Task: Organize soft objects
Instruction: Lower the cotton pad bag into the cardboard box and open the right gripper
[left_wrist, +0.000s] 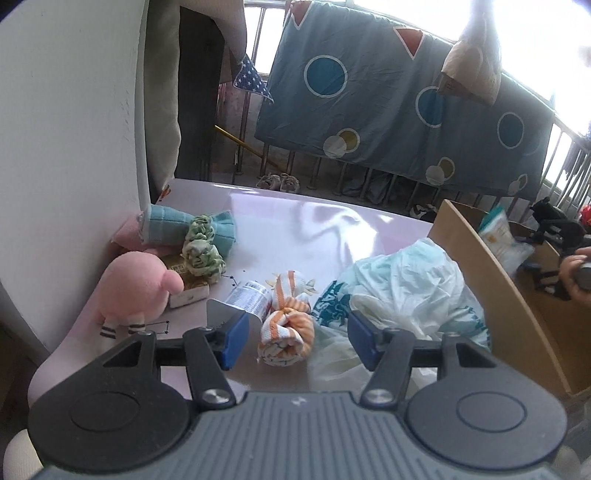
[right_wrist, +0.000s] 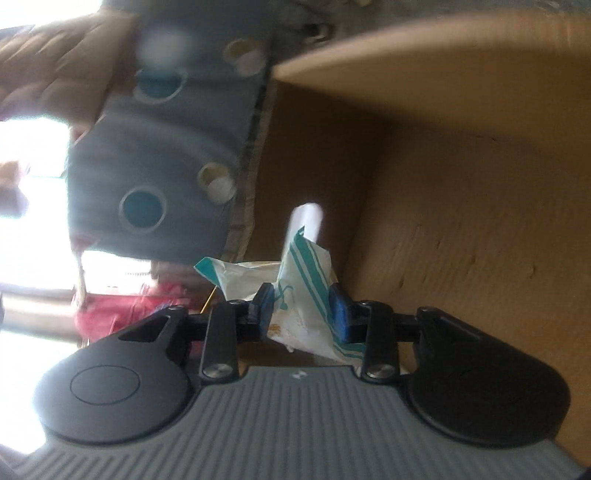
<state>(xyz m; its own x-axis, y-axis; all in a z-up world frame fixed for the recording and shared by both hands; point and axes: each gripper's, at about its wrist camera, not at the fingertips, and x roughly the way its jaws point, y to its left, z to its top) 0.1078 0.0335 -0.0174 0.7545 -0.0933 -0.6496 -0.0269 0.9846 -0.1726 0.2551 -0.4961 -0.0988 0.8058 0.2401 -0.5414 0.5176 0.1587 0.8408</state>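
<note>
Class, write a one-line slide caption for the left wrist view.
Open left gripper hovers over an orange-striped rolled towel on the pink table.

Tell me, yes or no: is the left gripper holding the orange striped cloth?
No. The left gripper stands open, and the rolled orange striped cloth lies on the table between its pads, untouched.

Both grippers, left gripper (left_wrist: 298, 339) and right gripper (right_wrist: 303, 308): grey ribbed body, black disc housings, silver screws, blue pads (left_wrist: 236, 338).
</note>
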